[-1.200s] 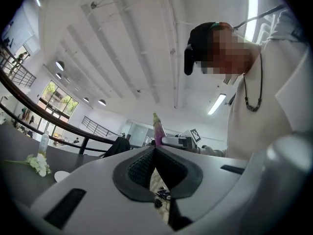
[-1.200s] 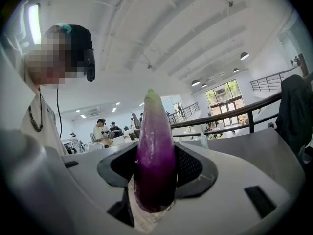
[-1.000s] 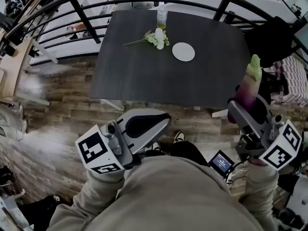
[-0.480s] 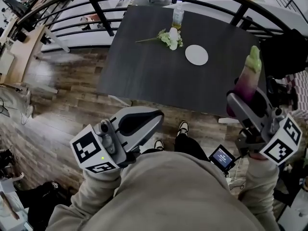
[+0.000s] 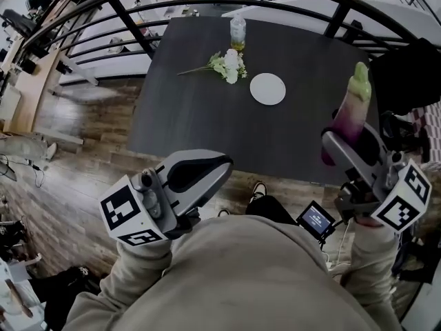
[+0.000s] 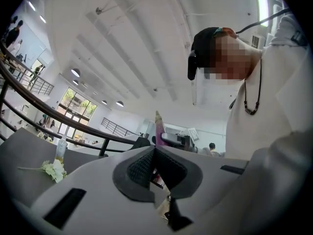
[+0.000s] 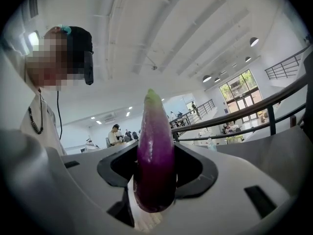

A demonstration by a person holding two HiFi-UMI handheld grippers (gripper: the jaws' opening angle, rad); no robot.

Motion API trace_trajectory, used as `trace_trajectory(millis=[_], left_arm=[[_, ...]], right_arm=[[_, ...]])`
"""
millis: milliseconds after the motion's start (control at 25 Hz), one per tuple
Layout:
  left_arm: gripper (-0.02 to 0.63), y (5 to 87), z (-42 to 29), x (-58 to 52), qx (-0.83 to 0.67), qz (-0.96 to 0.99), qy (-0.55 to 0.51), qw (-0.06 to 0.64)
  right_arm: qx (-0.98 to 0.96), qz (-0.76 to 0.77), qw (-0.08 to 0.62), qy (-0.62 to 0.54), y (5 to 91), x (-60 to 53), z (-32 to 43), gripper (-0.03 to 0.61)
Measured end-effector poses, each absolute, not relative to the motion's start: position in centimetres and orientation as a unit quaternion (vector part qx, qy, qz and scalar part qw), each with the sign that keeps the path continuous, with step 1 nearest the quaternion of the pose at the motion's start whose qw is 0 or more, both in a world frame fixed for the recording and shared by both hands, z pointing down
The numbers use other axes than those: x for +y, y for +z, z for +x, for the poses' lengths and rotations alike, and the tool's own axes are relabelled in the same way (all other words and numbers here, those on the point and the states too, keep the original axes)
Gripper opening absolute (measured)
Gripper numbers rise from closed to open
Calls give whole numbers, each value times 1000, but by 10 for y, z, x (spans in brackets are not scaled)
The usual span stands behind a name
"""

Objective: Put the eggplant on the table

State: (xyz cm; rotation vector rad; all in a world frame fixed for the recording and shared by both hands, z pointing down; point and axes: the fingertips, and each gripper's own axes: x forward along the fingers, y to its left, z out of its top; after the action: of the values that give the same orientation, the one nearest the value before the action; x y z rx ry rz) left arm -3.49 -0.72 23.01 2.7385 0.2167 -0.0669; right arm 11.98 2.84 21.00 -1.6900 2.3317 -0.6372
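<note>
Eggplant held upright in the right gripper, off the table

On the near side of the dark table point(image 5: 200, 116), the left gripper point(image 5: 222, 165) has its jaws pressed together with nothing between them. The right gripper point(image 5: 339, 145) stands by the table's near right corner. Its jaws stand wide and clamp the lower end of the purple eggplant point(image 5: 350, 116), green tip up, in the air and clear of the tabletop. Farther in on the table lies a white plate point(image 5: 267, 89), then a bunch of flowers point(image 5: 224, 65), and a bottle point(image 5: 238, 32) at the far edge.
</note>
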Motion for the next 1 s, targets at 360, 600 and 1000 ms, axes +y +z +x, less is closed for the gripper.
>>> trace_trajectory(millis=[360, 600, 1000], left_arm=[[5, 207, 47, -8, 55, 983, -12, 176], [5, 215, 68, -1, 40, 985, 24, 165], [5, 235, 119, -4, 88, 980, 47, 172]], right_arm=[[793, -553, 129, -220, 205, 22, 204, 222], [798, -542, 142, -221, 211, 19, 226, 222], [758, -593, 156, -222, 223, 48, 266, 222]])
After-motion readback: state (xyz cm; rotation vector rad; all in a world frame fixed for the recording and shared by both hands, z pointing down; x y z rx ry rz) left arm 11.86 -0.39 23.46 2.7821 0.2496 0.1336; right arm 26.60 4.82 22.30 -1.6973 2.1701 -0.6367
